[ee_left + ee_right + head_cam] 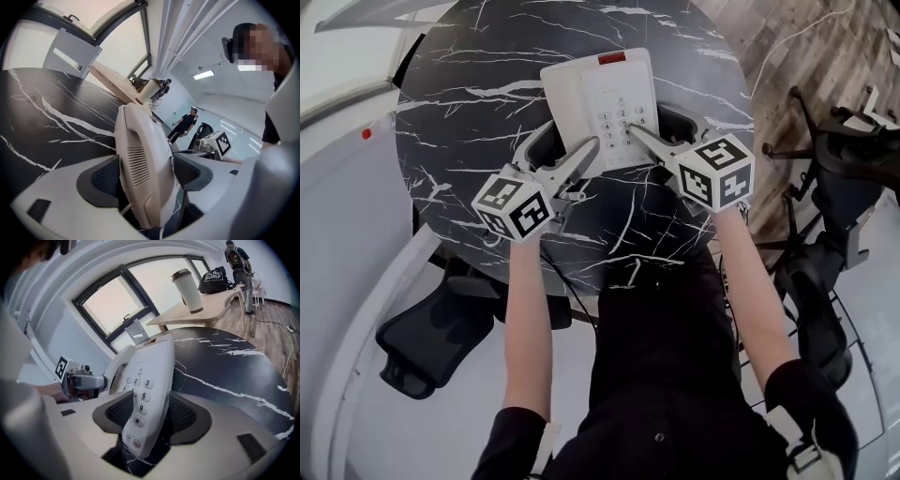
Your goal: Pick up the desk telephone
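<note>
1. Head view: left gripper (569, 142) and right gripper (656, 127) both sit at the near end of the desk telephone (600, 98). Left is at its near-left corner, right at its near-right corner, and neither is nearer than the other.
2. Left gripper view: the left gripper (150, 173) has its jaws apart and straddles the handset (140, 150) along the telephone's left side. There is a clear gap at one pad and the other is partly hidden behind the handset. Reads as released, not pinching.
3. Right gripper view: the right gripper (151, 414) has its jaws spread too. The telephone's keypad edge (149, 376) stands between the pads, unsqueezed.
4. The telephone appears to rest flat on the black marble table (469, 89), long axis running straight away from the person. Both claws reach in from the near end, angled toward each other.
5. At the telephone's far end is the red strip (611, 58), well beyond either claw.
6. Judgement: next is to close on both near corners and lift evenly, since the handset could slip off if the base tilts.
</note>
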Demonstrator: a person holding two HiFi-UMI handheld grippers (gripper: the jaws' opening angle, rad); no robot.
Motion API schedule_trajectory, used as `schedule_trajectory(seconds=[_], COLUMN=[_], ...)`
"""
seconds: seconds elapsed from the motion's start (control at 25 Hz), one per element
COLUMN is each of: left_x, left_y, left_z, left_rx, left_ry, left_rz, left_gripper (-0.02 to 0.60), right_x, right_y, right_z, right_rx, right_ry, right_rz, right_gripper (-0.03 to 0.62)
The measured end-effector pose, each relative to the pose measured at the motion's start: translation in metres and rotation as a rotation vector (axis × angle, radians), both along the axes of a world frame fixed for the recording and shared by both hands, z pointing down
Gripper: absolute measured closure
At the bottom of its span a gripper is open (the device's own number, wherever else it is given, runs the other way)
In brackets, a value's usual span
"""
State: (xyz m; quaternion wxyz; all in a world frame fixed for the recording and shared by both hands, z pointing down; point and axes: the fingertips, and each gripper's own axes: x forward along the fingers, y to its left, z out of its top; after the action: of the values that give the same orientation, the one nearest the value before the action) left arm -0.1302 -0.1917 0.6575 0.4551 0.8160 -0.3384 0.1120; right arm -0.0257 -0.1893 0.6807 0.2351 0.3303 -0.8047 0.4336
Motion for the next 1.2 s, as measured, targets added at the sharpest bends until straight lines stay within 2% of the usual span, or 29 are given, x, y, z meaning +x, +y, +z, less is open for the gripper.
schedule_trajectory(seconds=[0.44,0.76,1.2], left_x=[0.004,0.008,0.008], left_y=[-0.001,-0.002,-0.004], left_z=[0.006,0.011,0.011], left_rx=[-0.036,-0.091,-0.087], left_ry=[0.014,0.057,0.060], left_rz=[0.094,0.166,0.150], left_gripper=[0.201,0.179,0.178], right_x=[0.003,0.004,0.006], right_y=[0.000,-0.001,-0.002], right_z=[0.005,0.006,0.006], right_rx=[-0.025,-0.044,-0.035], right_ry=[-0.113,-0.125,-0.126], right_rz=[0.020,-0.013,-0.025], right_gripper=[0.347,0.358,0.365])
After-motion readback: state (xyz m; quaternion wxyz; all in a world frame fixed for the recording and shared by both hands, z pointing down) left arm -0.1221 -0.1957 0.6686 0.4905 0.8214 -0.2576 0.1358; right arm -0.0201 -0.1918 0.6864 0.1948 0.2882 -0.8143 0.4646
